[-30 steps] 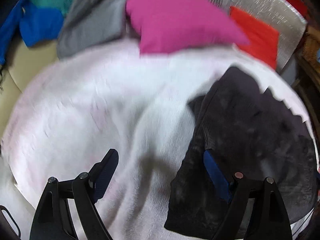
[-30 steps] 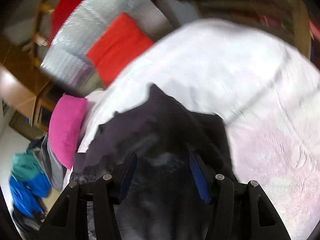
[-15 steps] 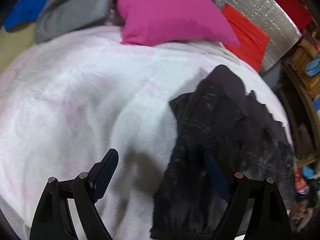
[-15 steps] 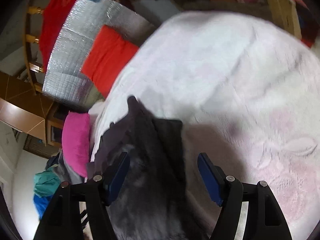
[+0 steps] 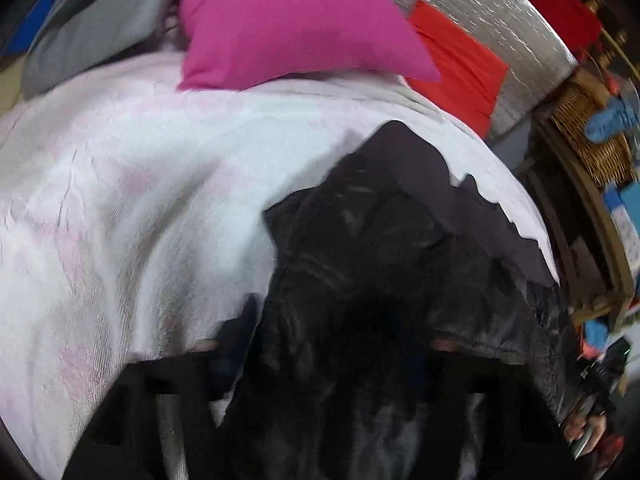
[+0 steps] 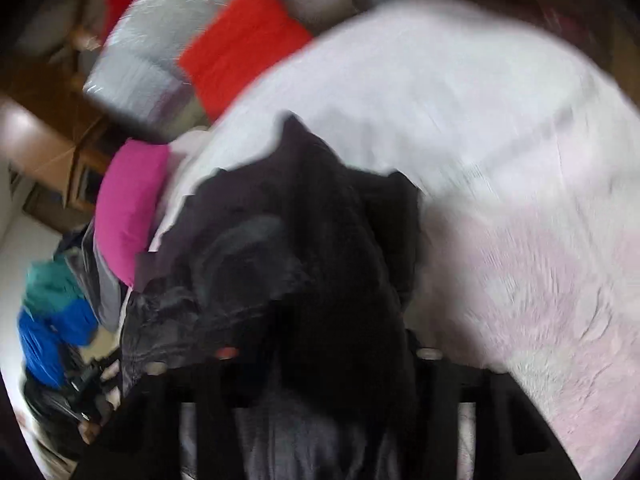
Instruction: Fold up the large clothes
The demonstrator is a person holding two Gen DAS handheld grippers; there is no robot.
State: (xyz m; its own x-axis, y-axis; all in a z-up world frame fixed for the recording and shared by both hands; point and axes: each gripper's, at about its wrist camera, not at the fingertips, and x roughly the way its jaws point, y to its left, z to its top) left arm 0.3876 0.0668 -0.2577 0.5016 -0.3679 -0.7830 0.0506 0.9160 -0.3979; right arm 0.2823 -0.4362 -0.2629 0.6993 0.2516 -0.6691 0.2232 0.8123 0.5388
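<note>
A large black garment (image 5: 392,248) lies bunched on a white and pink blanket (image 5: 132,208). In the left wrist view my left gripper (image 5: 332,344) is low over the garment's near edge; cloth covers its fingers, and the blur hides how the jaws stand. In the right wrist view the garment (image 6: 304,232) rises in a heap over my right gripper (image 6: 324,356); cloth drapes across both fingers, and I cannot tell if they are shut on it.
A pink pillow (image 5: 288,24), a red cushion (image 5: 460,68) and a silver padded mat (image 5: 480,12) lie at the blanket's far side. Grey (image 5: 96,28), teal and blue clothes (image 6: 52,320) are piled at the left. Wicker furniture (image 5: 592,136) stands beyond the right edge.
Both grippers have dropped onto the black garment. Half a second ago both were open above it; now the cloth covers their fingers and is bunched higher.
</note>
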